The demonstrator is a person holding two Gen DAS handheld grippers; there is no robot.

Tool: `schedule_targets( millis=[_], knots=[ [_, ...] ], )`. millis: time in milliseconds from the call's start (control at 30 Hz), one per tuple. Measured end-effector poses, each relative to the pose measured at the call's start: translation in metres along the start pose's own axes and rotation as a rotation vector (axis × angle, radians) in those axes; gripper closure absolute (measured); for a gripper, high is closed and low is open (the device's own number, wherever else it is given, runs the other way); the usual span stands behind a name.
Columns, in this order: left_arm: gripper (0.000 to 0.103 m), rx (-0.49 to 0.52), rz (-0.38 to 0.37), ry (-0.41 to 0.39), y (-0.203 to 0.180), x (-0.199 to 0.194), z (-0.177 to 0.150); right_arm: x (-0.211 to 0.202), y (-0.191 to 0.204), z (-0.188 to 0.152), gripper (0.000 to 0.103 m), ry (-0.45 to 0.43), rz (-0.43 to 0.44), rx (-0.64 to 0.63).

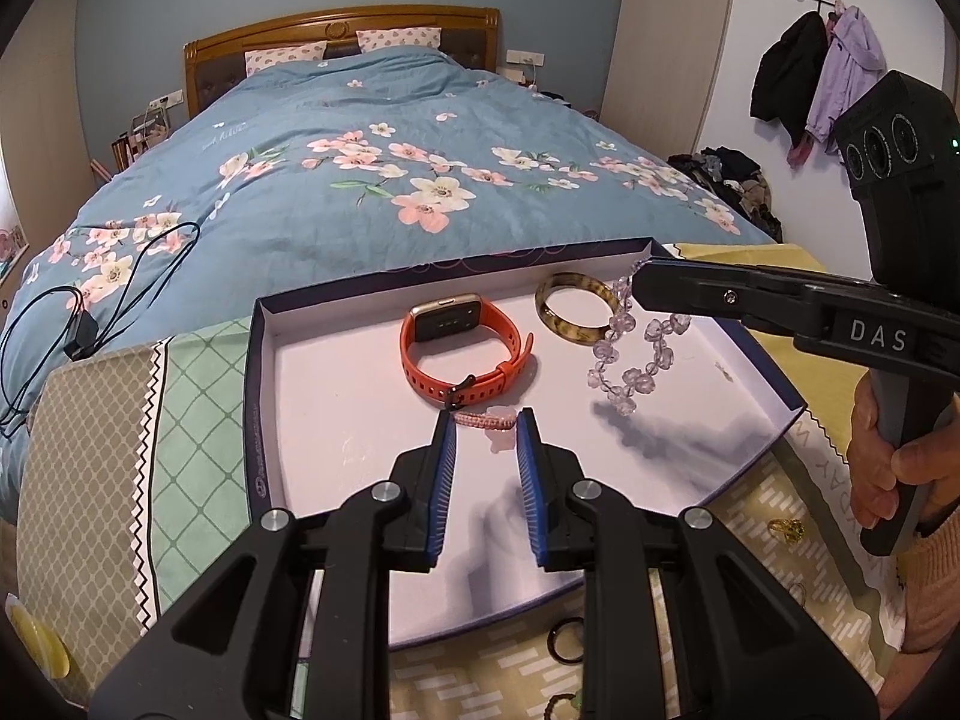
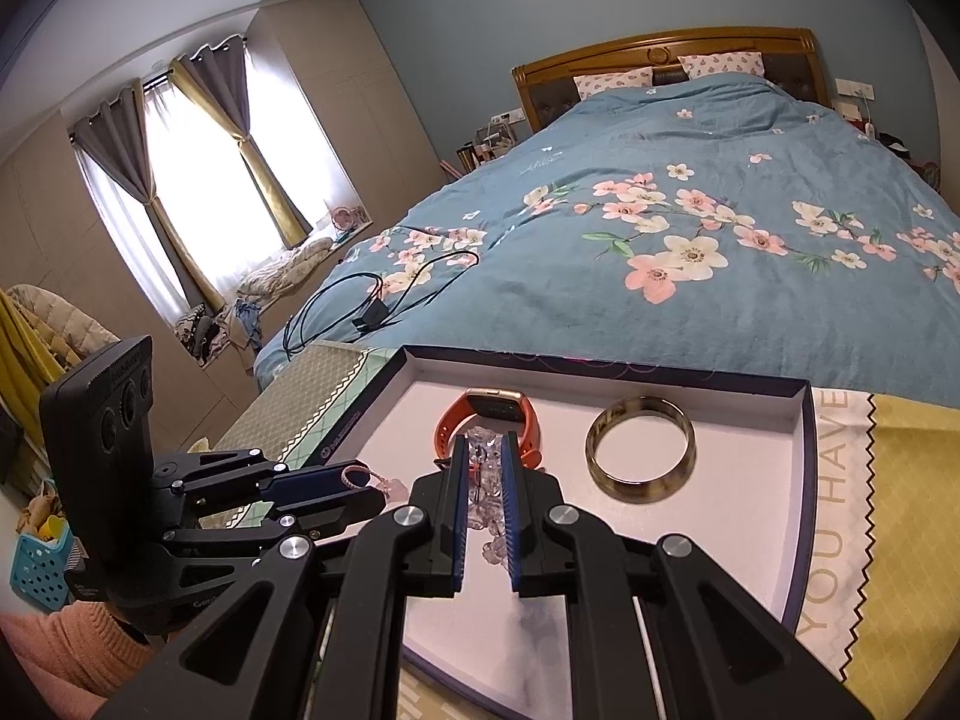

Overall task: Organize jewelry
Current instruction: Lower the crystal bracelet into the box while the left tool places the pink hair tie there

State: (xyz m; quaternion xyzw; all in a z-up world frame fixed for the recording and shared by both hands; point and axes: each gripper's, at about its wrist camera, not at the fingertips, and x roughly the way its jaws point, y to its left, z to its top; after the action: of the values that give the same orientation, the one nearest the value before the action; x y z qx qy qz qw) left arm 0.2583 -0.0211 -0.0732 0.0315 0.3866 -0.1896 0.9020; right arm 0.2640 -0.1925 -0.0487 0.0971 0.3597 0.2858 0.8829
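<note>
A shallow white-lined box point(image 1: 264, 396) point(image 2: 801, 480) lies at the foot of the bed. In it are an orange smartwatch point(image 1: 465, 342) point(image 2: 528, 420), a tortoiseshell bangle point(image 1: 576, 307) point(image 2: 641, 456) and a pink cord bracelet point(image 1: 483, 420) point(image 2: 360, 476). My right gripper point(image 1: 639, 282) point(image 2: 485, 468) is shut on a clear crystal bead bracelet point(image 1: 636, 348) point(image 2: 487, 480), which hangs above the box floor. My left gripper point(image 1: 485, 426) point(image 2: 360, 489) is open, its tips on either side of the pink bracelet.
A patterned cloth point(image 1: 180, 420) point(image 2: 888, 540) covers the surface under the box. Loose rings point(image 1: 565, 639) and a gold piece point(image 1: 787, 531) lie on it near the box's front. A black cable point(image 1: 90, 312) point(image 2: 372, 306) lies on the floral duvet.
</note>
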Motion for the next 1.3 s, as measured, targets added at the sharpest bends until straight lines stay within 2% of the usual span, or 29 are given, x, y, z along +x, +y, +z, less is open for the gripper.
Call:
schedule_targets(
  millis=[267, 767, 933, 1300],
  knots=[
    [0.082, -0.019, 0.008, 0.047, 0.004, 0.021, 0.002, 0.008, -0.012, -0.003, 0.094, 0.016, -0.026, 0.028],
    [0.081, -0.065, -0.015, 0.105, 0.014, 0.050, 0.004, 0.012, -0.039, -0.013, 0.092, 0.071, -0.137, 0.081],
    [0.081, -0.079, -0.019, 0.112, 0.016, 0.058, 0.006, 0.002, -0.035, -0.013, 0.079, 0.053, -0.133, 0.074],
    [0.081, -0.098, -0.007, 0.105, 0.019, 0.070, 0.019, -0.019, -0.026, -0.027, 0.073, 0.043, -0.100, 0.067]
  ],
)
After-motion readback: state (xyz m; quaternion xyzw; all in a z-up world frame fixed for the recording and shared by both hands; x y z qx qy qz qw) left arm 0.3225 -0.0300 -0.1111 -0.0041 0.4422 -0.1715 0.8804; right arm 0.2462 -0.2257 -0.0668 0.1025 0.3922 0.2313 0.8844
